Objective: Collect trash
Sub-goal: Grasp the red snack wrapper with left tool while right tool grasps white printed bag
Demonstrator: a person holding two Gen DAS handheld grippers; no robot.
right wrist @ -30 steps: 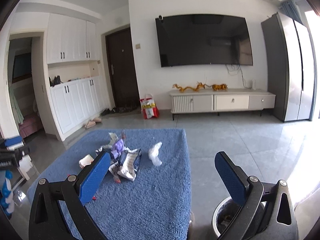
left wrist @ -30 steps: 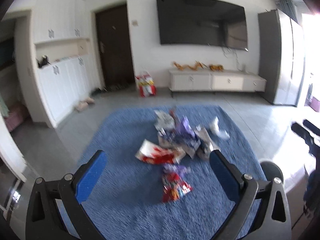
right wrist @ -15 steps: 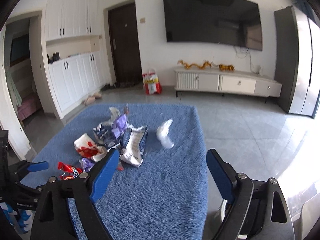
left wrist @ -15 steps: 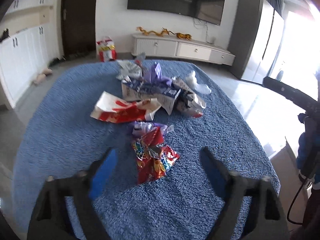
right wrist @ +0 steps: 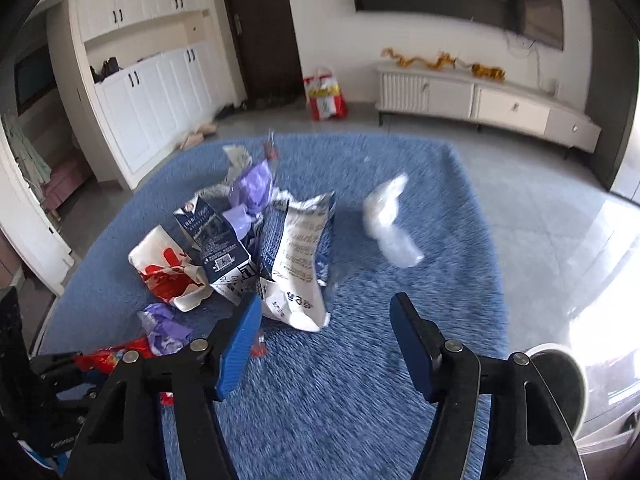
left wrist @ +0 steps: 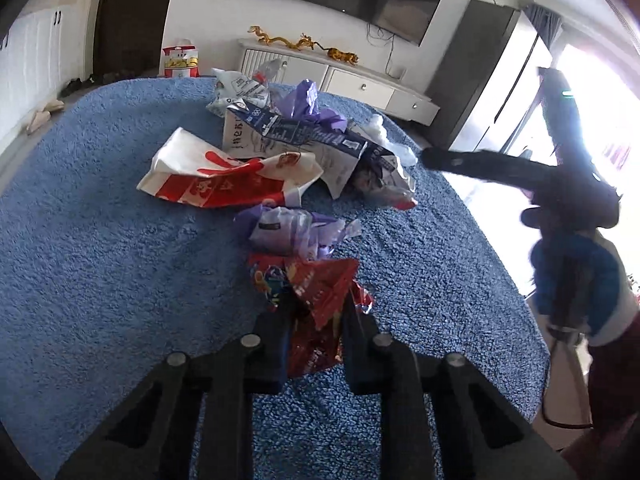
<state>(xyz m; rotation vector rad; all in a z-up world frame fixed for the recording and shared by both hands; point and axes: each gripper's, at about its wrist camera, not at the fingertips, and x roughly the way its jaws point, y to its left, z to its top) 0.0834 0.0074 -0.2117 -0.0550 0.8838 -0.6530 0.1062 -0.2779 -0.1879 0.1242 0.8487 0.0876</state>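
Observation:
A pile of trash lies on a blue fuzzy table cover. My left gripper is shut on a red snack wrapper at the near edge of the pile. Behind it lie a purple wrapper, a red-and-white paper bag, a dark blue carton and a white crumpled plastic piece. My right gripper is open and empty above the cover, just in front of a white printed bag. The carton and the white plastic piece also show in the right wrist view.
A round bin stands on the floor at the table's right side. A TV cabinet lines the far wall, with a red bag on the floor by the door. White cupboards stand at left.
My left gripper has moved down to the pile and closed on the red snack wrapper. My right gripper has tilted down and moved closer over the table, still open.

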